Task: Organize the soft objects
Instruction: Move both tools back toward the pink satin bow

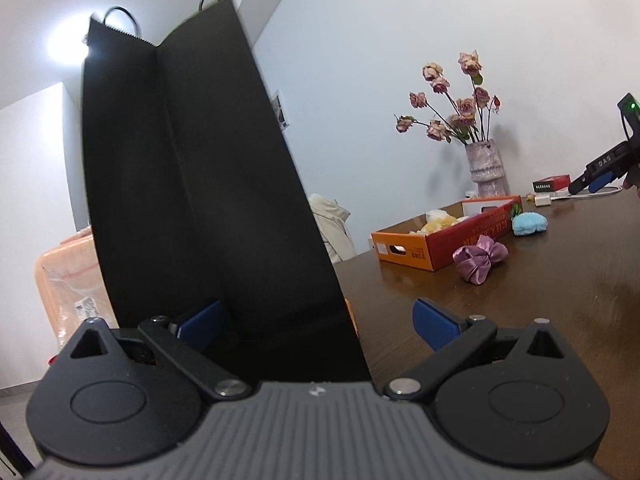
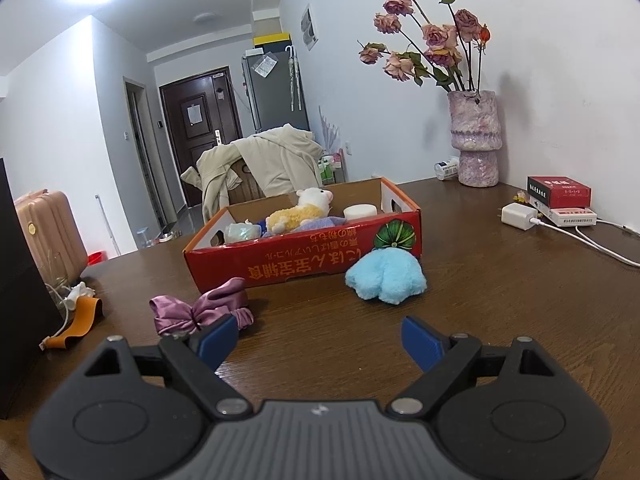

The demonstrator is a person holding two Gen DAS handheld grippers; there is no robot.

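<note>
A tall black paper bag (image 1: 208, 200) stands close before the left gripper (image 1: 316, 322), blocking its way. Ahead of the right gripper (image 2: 320, 340), bare desk (image 2: 500, 300) lies open between the purple satin scrunchie (image 2: 200, 310) and the blue plush toy (image 2: 386, 278), up to the red cardboard box (image 2: 304, 256).

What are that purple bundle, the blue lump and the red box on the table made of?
The purple bundle looks like satin: glossy, gathered folds catch the light. The blue lump seems to be plush or fleece: matte, fuzzy pile, no sheen. The red box looks like printed cardboard: brown raw inside walls and cut handle holes. None of it can be confirmed by touch here.
</note>
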